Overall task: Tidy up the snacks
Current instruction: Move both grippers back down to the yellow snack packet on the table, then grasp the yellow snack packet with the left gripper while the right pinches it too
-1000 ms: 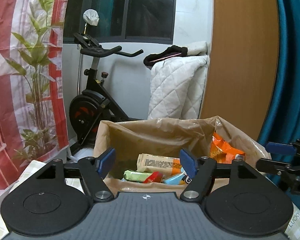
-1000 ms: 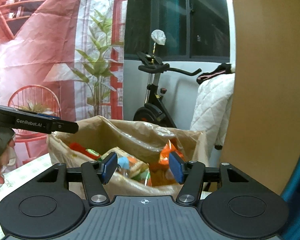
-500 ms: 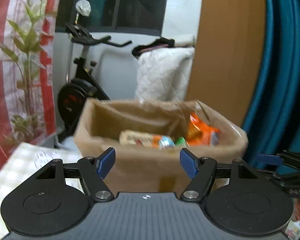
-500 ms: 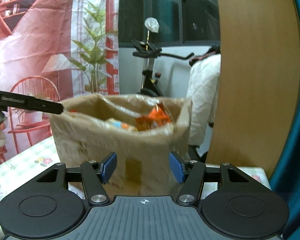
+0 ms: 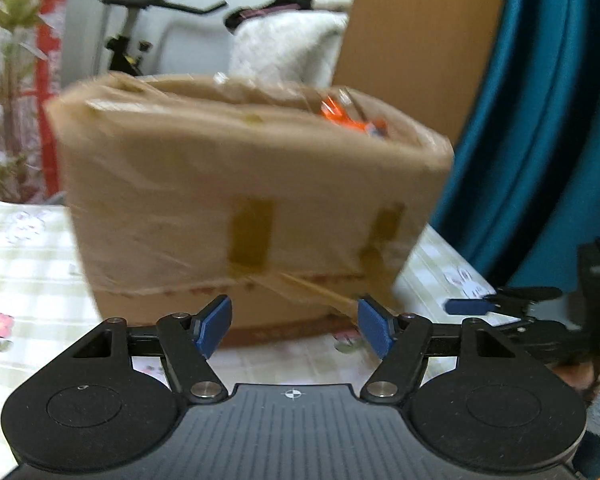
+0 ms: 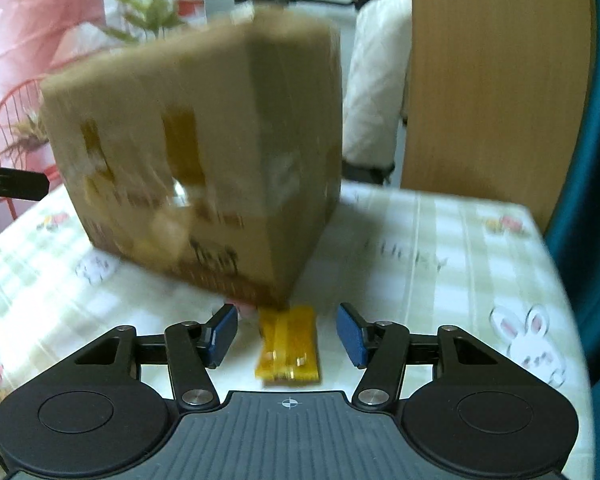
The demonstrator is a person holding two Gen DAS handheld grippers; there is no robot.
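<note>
A brown cardboard box (image 5: 252,200) wrapped in tape stands on the checked tablecloth, with an orange snack packet (image 5: 340,118) poking above its rim. My left gripper (image 5: 294,326) is open in front of the box's near wall, nothing between its fingers. In the right wrist view the box (image 6: 196,168) shows a corner, and a yellow snack packet (image 6: 290,344) lies flat on the cloth at its foot. My right gripper (image 6: 288,334) is above that packet with the jaws closing; the pads stand apart from it on both sides. The right gripper (image 5: 500,304) also appears at the left view's right edge.
The tablecloth (image 6: 440,264) has rabbit and flower prints and ends near a teal curtain (image 5: 540,120) on the right. A wooden panel (image 6: 492,80), a white quilt (image 5: 284,48) and an exercise bike (image 5: 132,40) stand behind the table. The left gripper's finger (image 6: 12,184) juts in at the left.
Both grippers have sunk from above the box's open top to its foot. The box's contents have dropped out of sight and the yellow packet has come into view between the right fingers.
</note>
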